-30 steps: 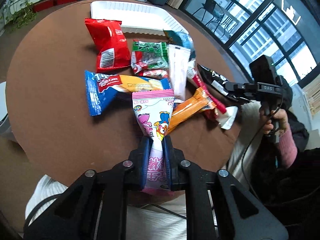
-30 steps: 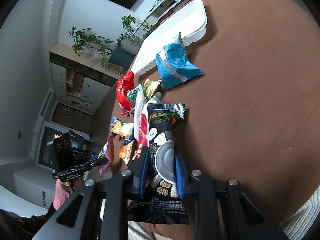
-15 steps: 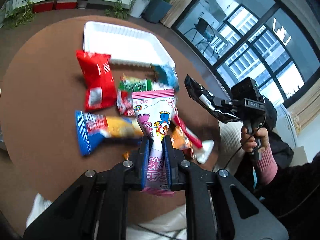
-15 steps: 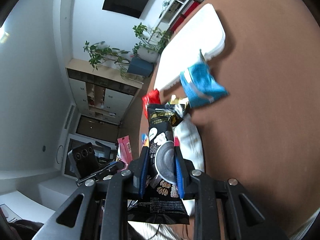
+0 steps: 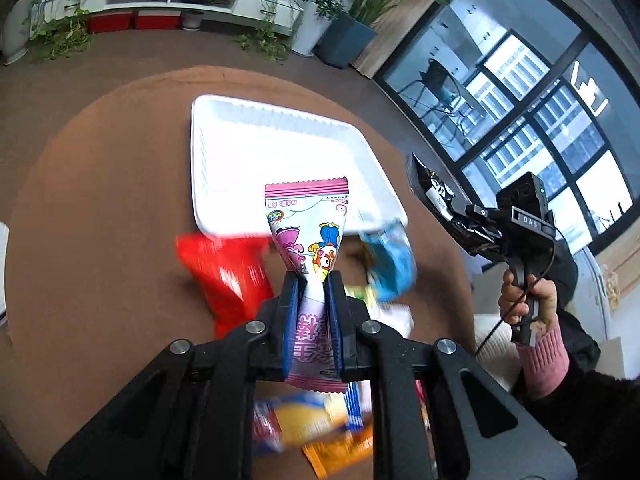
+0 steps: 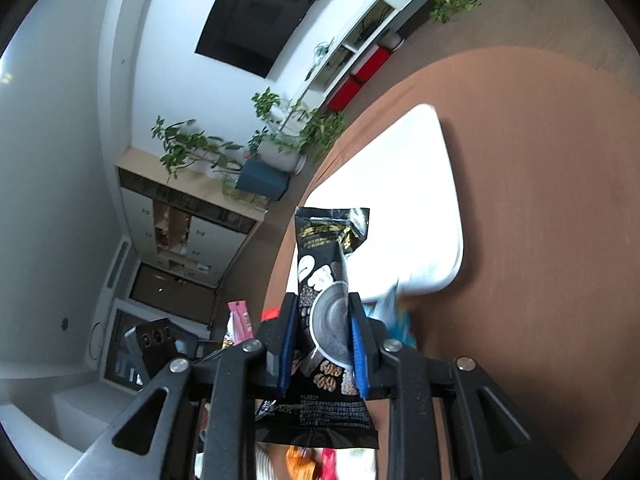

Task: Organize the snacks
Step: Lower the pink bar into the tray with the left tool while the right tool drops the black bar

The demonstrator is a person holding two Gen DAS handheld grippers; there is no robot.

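Note:
My left gripper [image 5: 312, 280] is shut on a pink cartoon snack packet [image 5: 308, 232] and holds it in the air, its top edge over the near rim of the white tray [image 5: 248, 152]. My right gripper [image 6: 322, 300] is shut on a black snack packet [image 6: 326, 252], also lifted, in front of the tray [image 6: 404, 184]. In the left wrist view the right gripper [image 5: 460, 216] with the black packet [image 5: 432, 192] is beside the tray's right edge. A red packet [image 5: 228, 272] and a blue packet [image 5: 390, 264] lie below on the round brown table [image 5: 100, 200].
Orange and blue-yellow packets [image 5: 320, 432] lie blurred near the table's front edge. The left gripper with its pink packet [image 6: 238, 320] shows at the left in the right wrist view. Plants, shelves and large windows surround the table.
Both grippers have risen and moved forward toward the white tray with their packets. The snack pile has slid down and back under the left gripper.

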